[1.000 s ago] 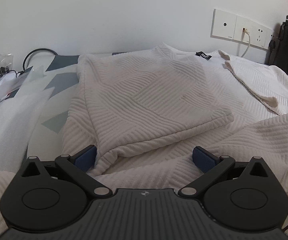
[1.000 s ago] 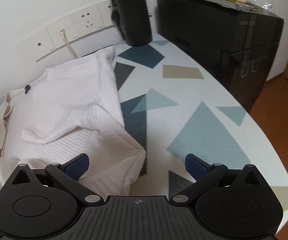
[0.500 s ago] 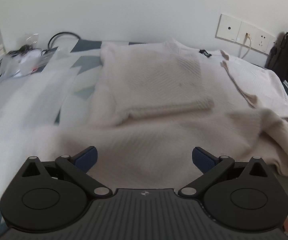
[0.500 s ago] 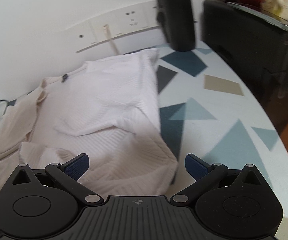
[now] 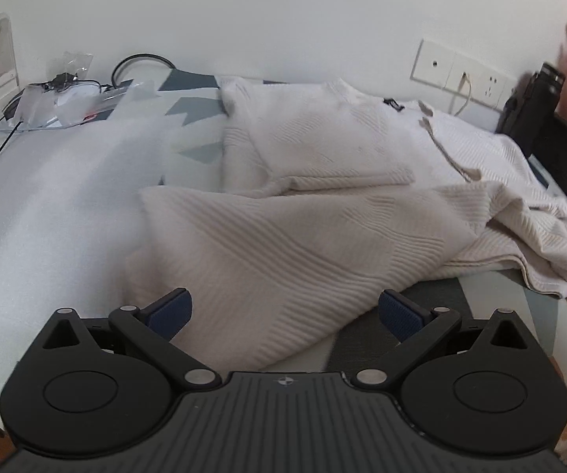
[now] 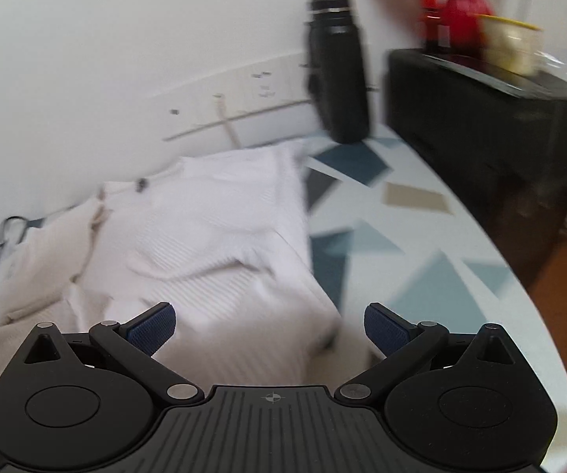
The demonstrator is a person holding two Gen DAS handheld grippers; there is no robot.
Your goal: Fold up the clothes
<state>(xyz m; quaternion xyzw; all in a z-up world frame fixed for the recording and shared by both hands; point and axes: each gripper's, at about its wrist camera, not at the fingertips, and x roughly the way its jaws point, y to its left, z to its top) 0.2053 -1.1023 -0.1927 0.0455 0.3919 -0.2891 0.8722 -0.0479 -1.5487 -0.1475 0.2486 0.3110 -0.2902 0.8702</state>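
Note:
A cream ribbed sweater lies spread on the patterned table, one sleeve folded across its chest and its lower part bunched toward me. My left gripper hovers open just above the near hem, nothing between its blue pads. In the right wrist view the same sweater looks white and blurred, its right edge folded. My right gripper is open over the sweater's near right corner and holds nothing. A black neck label marks the collar by the wall.
A black bottle stands by the wall sockets. A black cabinet with a red vase flanks the table on the right. Cables and clear plastic bags lie at the far left. The table's rounded edge drops to a wooden floor.
Both grippers have pulled back and risen away from the sweater. The sweater's lower part now lies bunched up closer to me. Both stay open.

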